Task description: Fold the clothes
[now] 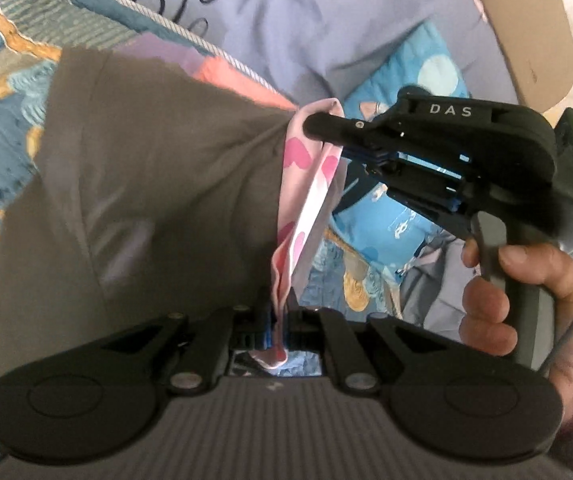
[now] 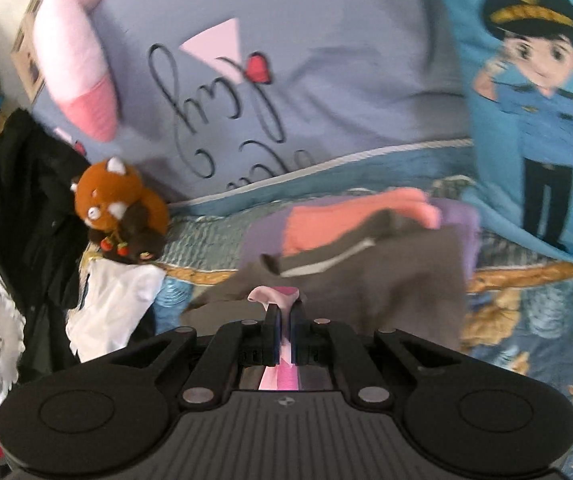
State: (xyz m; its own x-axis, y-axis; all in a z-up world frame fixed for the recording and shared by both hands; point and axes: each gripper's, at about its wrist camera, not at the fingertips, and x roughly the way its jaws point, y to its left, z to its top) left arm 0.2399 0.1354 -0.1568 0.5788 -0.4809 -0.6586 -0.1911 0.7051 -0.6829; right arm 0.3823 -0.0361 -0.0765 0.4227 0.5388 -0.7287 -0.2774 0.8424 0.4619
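Over patterned bedding (image 1: 2, 92), both grippers' fingers (image 1: 279, 316) (image 2: 284, 316) pinch a pink heart-print cloth (image 1: 310, 184) (grey garment (image 1: 146, 200) alongside).

2 grippers (image 1: 280, 320), 1 plush toy (image 2: 120, 210).

Right gripper (image 2: 284, 320) clamped on pink garment edge (image 2: 272, 295), grey garment (image 2: 386, 276) lying just beyond on patterned quilt (image 2: 526, 312), red panda plush (image 2: 120, 210) at left, lavender pillow (image 2: 326, 60) behind
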